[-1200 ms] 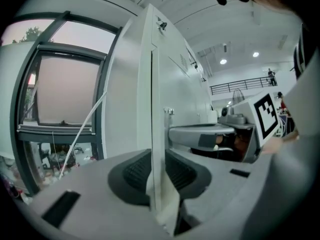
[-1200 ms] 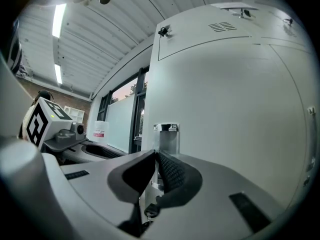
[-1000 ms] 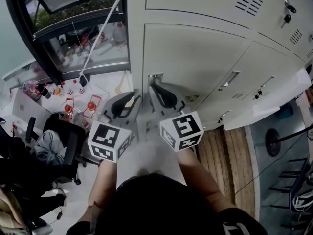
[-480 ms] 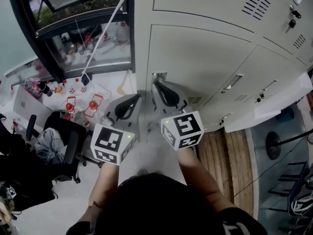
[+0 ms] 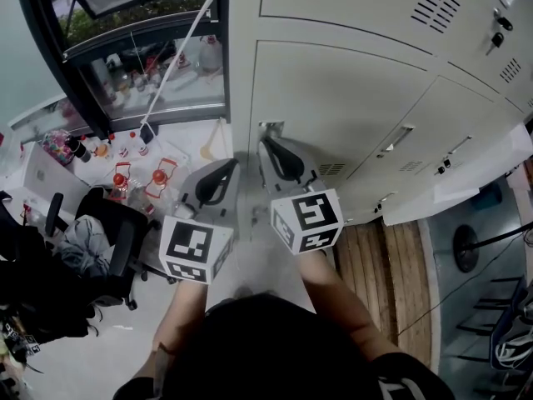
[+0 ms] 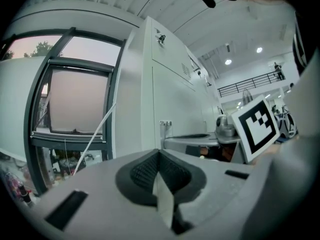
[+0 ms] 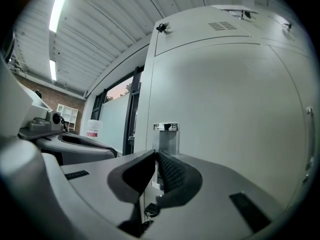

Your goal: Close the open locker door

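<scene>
The grey locker bank (image 5: 333, 90) fills the upper right of the head view. Its open door (image 5: 248, 215) swings out toward me and shows edge-on as a thin pale sheet between my two grippers. My left gripper (image 5: 234, 165) is shut on that sheet, which shows pinched between the dark ribbed pads (image 6: 162, 199). My right gripper (image 5: 265, 142) is shut on the same door, with the thin edge (image 7: 141, 204) between its pads and a small key (image 7: 148, 211) hanging low in the jaws. A metal latch bracket (image 7: 166, 129) stands on the locker frame just beyond the fingertips.
Further lockers with handles (image 5: 391, 136) run to the right, and a pale panel (image 5: 466, 173) juts out low there. A window (image 5: 141, 65) lies to the left, with an office chair (image 5: 108, 240) and bottles (image 5: 154, 177) below it. Wooden flooring (image 5: 387, 265) is at the right.
The left gripper's jaws have come together on the door's edge. Both hands stay where they were; the head view has shifted slightly.
</scene>
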Demonstrator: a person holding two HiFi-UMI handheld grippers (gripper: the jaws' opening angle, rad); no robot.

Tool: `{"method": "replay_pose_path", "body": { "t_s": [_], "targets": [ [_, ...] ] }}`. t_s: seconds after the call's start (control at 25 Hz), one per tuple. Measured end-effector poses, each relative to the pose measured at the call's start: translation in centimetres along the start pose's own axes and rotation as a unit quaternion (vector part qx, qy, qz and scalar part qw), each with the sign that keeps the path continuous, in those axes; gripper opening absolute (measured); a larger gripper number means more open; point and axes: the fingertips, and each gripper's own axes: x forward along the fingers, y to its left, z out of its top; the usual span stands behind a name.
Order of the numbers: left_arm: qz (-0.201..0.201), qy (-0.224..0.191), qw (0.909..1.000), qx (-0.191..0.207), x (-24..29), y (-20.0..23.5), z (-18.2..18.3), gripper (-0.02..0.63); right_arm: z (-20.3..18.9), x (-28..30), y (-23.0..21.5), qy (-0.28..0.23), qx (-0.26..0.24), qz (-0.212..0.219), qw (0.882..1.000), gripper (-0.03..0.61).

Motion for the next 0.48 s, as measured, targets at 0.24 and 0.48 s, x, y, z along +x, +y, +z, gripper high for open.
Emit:
{"method": "replay_pose_path", "body": {
  "t_s": [0.24, 0.48],
  "targets": [
    [0.011, -0.002, 0.9999, -0.005, -0.6, -0.6, 0.1, 0.002, 0.0, -2.0, -0.8, -0.004, 0.007, -0.028, 1.0, 0.034],
    [0.036, -0.024, 0.999, 0.004, -1.6, -1.2, 1.3, 0.002, 0.9, -5.8, -2.6, -0.019, -0.004, -0.077, 0.997, 0.031]
  ]
}}
